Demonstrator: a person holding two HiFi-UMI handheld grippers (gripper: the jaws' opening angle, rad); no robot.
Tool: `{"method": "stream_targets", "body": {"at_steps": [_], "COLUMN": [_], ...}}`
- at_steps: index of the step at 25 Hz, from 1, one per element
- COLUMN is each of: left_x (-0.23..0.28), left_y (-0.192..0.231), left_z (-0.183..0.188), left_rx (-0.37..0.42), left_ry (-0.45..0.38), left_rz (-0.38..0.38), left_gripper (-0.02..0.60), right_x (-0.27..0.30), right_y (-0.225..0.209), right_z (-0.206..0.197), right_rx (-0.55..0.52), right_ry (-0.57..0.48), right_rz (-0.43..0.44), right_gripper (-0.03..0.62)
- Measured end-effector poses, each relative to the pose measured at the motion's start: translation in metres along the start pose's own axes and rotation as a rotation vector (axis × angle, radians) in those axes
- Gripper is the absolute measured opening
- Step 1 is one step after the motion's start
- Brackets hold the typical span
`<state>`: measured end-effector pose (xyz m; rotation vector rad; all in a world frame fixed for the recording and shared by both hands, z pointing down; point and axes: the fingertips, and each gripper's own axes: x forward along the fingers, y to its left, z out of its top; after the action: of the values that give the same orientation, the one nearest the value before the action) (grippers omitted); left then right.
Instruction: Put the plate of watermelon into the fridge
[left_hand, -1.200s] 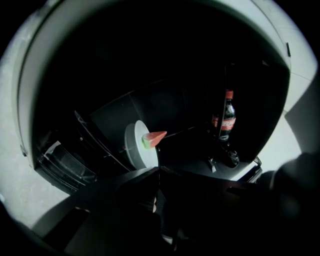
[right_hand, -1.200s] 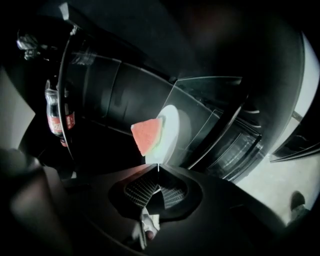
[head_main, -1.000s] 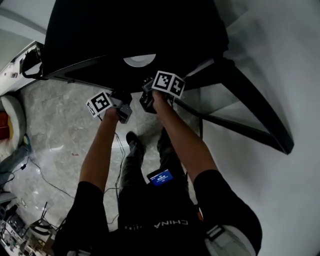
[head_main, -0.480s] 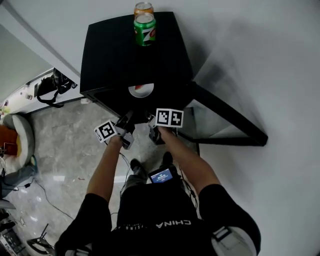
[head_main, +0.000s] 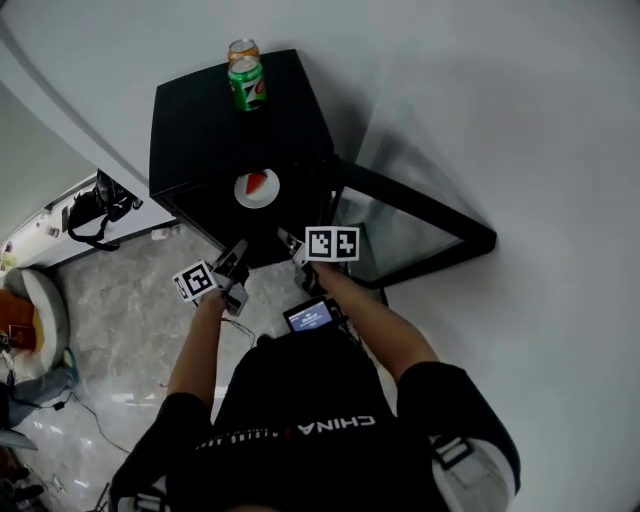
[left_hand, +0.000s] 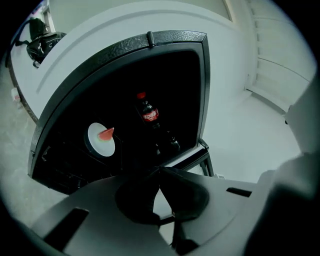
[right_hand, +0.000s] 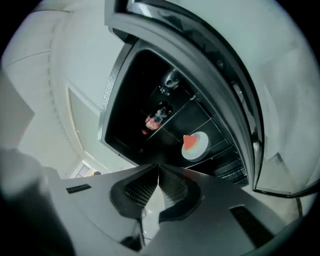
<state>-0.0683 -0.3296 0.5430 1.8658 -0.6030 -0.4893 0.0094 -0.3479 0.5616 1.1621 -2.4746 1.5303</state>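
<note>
You are holding both grippers in front of open fridge (head_main: 200, 130), middle of head view.
- Left gripper (head_main: 240, 249): fingers resting together, nothing between.
- Right gripper (head_main: 286, 238): fingers likewise meeting at tips, empty.
- Plate (head_main: 257, 189) sitting inside fridge on shelf (watermelon slice (head_main: 259, 183) lying on it), just above both grippers in head view, touching neither.
- Cola bottle (left_hand: 148, 114) showing right of plate in left gripper view.
- Fridge door (head_main: 420, 225) standing open toward right of frame.
- Green can (head_main: 246, 84) and orange can (head_main: 242, 50) standing on fridge top, upper left of centre.
</note>
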Motion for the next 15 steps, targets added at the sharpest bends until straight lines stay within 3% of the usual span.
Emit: {"method": "stream_targets", "body": {"at_steps": [10,14,15], "left_x": [0.002,-0.006,-0.004], "left_y": [-0.014,-0.003,-0.006], "left_z": [-0.019,-0.033,-0.04], "left_rx": [0.027,0.108,0.085], "left_ry": [0.016,0.036,0.024], "left_rz": [-0.003,0.11,0.091], "left_gripper": [0.014,0.012,0.012], "right_x": [-0.013,-0.025,-0.028], "right_y": [0.012,0.003,0.0], "right_z": [0.007,-0.002,-0.003], "right_rx": [-0.014,-0.042,-0.037], "right_ry": [-0.032,-0.001,0.003], "right_rz": [0.038,0.031,0.032], "right_gripper": [0.018,0.017,0.018]}}
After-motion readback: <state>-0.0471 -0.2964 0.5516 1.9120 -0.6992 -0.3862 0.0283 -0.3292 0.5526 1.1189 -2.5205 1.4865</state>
